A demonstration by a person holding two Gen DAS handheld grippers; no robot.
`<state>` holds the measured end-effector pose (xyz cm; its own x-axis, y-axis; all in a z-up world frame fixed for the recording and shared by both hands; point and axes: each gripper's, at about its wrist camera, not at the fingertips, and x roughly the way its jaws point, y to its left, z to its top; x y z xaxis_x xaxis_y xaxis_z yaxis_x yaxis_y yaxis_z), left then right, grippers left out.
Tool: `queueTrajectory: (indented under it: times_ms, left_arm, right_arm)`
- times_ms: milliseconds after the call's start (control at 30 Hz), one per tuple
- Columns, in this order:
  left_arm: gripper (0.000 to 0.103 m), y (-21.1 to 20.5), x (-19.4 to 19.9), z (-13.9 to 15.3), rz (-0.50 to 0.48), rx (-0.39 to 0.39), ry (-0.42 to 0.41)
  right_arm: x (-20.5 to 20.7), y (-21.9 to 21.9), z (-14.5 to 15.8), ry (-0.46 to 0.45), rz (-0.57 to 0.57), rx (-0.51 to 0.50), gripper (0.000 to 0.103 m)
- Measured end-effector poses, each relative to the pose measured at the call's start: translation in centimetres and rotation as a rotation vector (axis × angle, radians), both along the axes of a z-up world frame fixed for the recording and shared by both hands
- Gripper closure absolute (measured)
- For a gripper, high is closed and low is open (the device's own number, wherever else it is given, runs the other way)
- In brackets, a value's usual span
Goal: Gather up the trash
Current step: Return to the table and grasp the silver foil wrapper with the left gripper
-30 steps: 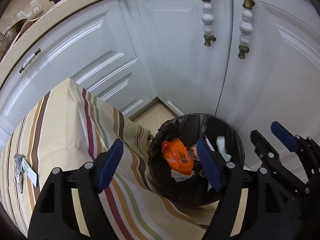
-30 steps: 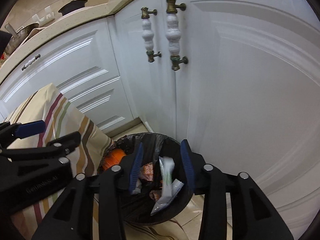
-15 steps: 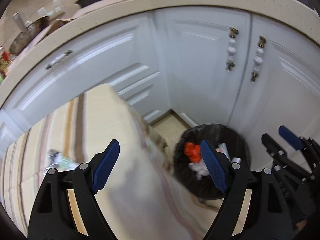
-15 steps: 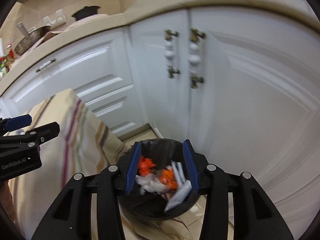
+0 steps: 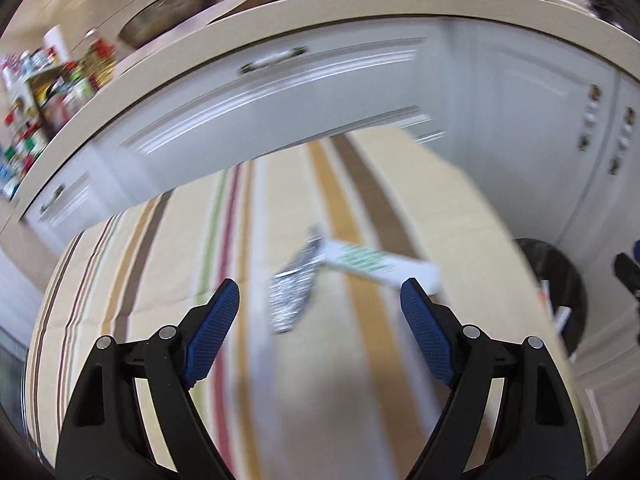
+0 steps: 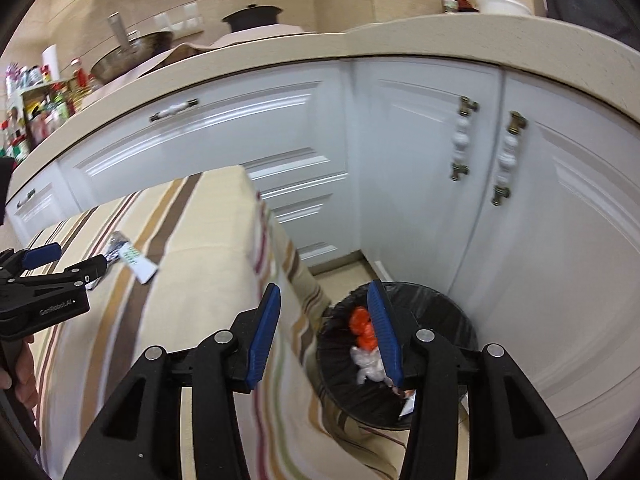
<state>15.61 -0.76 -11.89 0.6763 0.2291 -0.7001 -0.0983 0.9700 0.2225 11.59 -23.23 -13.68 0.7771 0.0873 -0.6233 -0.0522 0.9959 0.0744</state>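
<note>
**Both grippers empty over the striped table, two wrappers left to collect**

A striped tablecloth point(image 5: 360, 360) covers the table, which stands against white kitchen cabinets point(image 6: 420, 152) under a beige countertop point(image 6: 280, 46). A wok point(image 6: 132, 50), bottles on a rack point(image 6: 44, 100) and a dark lid sit up on the counter, well apart from the work. On the cloth lie a silver foil wrapper point(image 5: 294, 292) and a white packet with green print point(image 5: 380, 266), touching at one end, with nothing lying over them. The black-lined trash bin point(image 6: 448, 316) stands on the floor just beside the table's hanging corner, holding orange plastic point(image 6: 362, 326) and crumpled white scraps.

The left gripper point(image 5: 320, 340) hovers above the cloth with its jaws spread wide and nothing between them; the foil wrapper shows through the gap, farther off. The right gripper point(image 6: 324, 336) stands about half open, also empty, its right finger in front of the bin's mouth.

A second ago both cameras looked straight down into the bin; the left view has since swung across to the tabletop and is motion-blurred, and the right view has pulled back to take in the countertop.

The left view shows the bin only as a dark sliver at its right edge. The right view shows the bin's contents, the left gripper from the side at the far left, and part of the hand point(image 6: 20, 372) holding it.
</note>
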Motion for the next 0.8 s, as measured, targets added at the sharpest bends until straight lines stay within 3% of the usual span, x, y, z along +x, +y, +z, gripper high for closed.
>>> queueTrajectory:
  times_ms: [200, 500, 733, 800]
  left_arm:
    - [0.022, 2.9, 0.1, -1.1, 0.047, -0.009, 0.023]
    - [0.025, 3.4, 2.3, -2.7, 0.036, -0.018, 0.038]
    - [0.051, 4.2, 3.7, -3.4, 0.021, -0.081, 0.073]
    - [0.072, 4.1, 3.7, -3.4, 0.013, -0.074, 0.074]
  right_arm:
    - [0.1, 2.1, 0.1, 0.009, 0.031, -0.022, 0.057]
    - [0.7, 3.1, -0.1, 0.021, 0.047, -0.035, 0.057]
    - [1.1, 3.3, -0.4, 0.032, 0.056, -0.035, 0.057]
    - [1.2, 3.4, -0.4, 0.032, 0.059, -0.036, 0.057]
